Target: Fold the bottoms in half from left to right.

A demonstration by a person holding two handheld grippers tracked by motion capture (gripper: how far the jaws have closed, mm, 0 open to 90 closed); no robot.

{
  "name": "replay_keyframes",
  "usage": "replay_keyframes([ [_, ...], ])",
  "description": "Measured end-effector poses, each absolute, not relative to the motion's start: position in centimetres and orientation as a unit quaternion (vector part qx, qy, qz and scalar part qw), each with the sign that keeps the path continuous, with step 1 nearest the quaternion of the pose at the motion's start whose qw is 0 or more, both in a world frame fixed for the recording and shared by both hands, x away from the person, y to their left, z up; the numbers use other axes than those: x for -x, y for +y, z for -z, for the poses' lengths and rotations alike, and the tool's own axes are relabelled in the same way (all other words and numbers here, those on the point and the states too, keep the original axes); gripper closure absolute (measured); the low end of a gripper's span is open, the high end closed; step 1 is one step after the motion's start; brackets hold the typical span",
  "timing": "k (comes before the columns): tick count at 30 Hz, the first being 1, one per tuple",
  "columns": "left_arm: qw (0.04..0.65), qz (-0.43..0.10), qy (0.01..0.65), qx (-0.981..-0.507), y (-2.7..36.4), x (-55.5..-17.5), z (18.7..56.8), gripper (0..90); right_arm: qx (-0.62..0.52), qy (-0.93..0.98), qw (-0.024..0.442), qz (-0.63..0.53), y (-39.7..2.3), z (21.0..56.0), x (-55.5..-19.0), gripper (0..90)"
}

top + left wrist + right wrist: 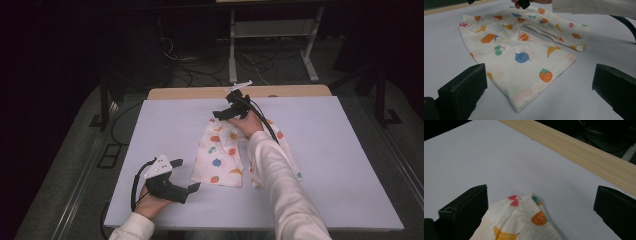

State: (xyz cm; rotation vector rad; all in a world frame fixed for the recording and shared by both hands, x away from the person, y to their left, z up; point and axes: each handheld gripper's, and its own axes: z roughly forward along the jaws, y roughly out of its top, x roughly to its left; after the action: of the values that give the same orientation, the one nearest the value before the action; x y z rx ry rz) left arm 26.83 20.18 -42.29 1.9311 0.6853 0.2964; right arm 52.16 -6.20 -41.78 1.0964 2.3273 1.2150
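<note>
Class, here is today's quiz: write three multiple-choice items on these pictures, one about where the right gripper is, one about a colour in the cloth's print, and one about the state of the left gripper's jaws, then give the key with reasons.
1. Where is the right gripper?
A. At the far end of the fruit-print cloth
B. At the near left corner of the white table top
C. Off the table, above the floor

2. What colour is the round fruit near the middle of the cloth's nearer part, in the left gripper view?
A. Purple
B. Blue
C. Black

3. How do the jaws of the left gripper stand?
A. Shut on the cloth
B. Shut on nothing
C. Open, holding nothing

Key: 1 A, the high view shows it at the cloth's far end. 2 B, the blue fruit is plain. 3 C, its two jaws stand wide apart, short of the cloth.
</note>
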Motion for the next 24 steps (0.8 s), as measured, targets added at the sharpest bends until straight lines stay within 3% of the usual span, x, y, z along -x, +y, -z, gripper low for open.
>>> replay_keyframes([
  [14,0.512,-0.121,0.279,-0.804,20.0,-26.8,42.3,0.0,-0.421,0.786,0.128,-0.436,-5.3,43.3,-53.7,0.0],
  [17,0.513,-0.120,0.280,-0.803,20.1,-26.9,42.3,0.0,-0.423,0.783,0.104,-0.444,-4.8,43.7,-53.9,8.1],
  [24,0.514,-0.120,0.279,-0.802,20.1,-26.9,42.2,0.0,-0.437,0.783,0.079,-0.435,-4.7,44.1,-53.9,17.7],
])
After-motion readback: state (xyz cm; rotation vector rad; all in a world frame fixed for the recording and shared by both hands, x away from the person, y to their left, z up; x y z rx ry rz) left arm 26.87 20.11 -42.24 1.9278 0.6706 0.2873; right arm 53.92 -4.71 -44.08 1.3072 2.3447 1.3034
